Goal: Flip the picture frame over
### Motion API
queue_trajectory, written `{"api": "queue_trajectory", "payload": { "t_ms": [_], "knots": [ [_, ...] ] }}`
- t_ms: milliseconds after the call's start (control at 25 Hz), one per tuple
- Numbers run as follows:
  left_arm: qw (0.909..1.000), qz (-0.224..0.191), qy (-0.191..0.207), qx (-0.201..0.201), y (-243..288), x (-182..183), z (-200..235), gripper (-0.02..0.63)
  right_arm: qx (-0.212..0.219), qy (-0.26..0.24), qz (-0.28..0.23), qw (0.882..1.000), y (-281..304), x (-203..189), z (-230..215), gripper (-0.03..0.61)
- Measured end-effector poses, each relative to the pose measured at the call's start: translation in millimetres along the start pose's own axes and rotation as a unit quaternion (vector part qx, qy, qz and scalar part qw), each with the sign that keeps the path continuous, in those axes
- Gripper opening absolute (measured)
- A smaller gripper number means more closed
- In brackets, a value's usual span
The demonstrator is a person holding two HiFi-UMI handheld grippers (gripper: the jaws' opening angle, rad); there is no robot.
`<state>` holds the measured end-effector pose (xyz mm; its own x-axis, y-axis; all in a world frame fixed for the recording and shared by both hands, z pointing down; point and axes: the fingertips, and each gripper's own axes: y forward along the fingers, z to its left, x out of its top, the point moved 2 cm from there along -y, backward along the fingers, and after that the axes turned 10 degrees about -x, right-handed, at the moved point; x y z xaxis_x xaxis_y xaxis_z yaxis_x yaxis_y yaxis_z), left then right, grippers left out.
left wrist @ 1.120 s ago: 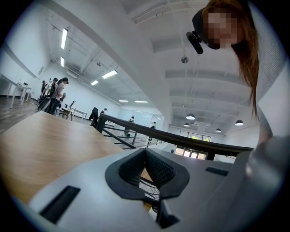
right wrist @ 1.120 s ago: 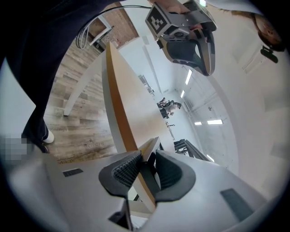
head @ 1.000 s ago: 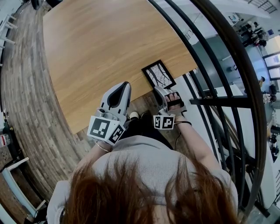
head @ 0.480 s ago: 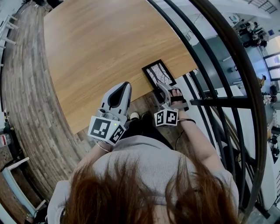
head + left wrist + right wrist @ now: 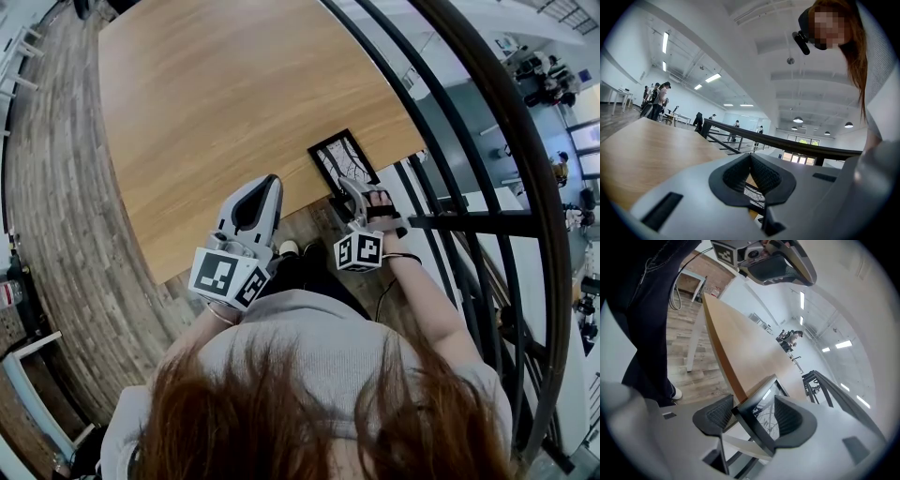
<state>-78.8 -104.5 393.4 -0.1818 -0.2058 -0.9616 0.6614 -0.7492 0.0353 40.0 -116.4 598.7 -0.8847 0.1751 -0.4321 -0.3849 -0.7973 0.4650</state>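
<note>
The picture frame [image 5: 342, 161] lies at the bench's [image 5: 234, 94] near right edge, one corner between the right gripper's [image 5: 751, 414] opening fingers. Let go there, it may slide off. The left gripper's [image 5: 265, 184] fingers are closed, empty.

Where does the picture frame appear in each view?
Head view: picture frame right of centre, at the wooden table's near edge.
Left gripper view: a sliver low centre, below the left gripper's shut jaws.
Right gripper view: bottom centre, between the right gripper's opening jaws.
Shared landmark: the wooden table's near edge.
</note>
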Motion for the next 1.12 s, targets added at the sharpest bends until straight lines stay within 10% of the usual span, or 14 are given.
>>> {"api": "queue_trajectory", "payload": {
  "t_ms": [640,880,1120],
  "knots": [
    [0.9999,0.004,-0.006,0.011,-2,-7,4,0.006,0.025,0.180,-0.029,0.983,-39,14,-36,0.291],
    [0.9999,-0.010,-0.002,0.006,0,4,1,0.006,-0.024,0.325,-0.076,0.942,-67,38,-110,0.290],
    [0.9991,-0.032,0.017,-0.020,6,26,-13,0.006,-0.115,0.505,-0.179,0.836,-102,74,-195,0.288]
  ]
}}
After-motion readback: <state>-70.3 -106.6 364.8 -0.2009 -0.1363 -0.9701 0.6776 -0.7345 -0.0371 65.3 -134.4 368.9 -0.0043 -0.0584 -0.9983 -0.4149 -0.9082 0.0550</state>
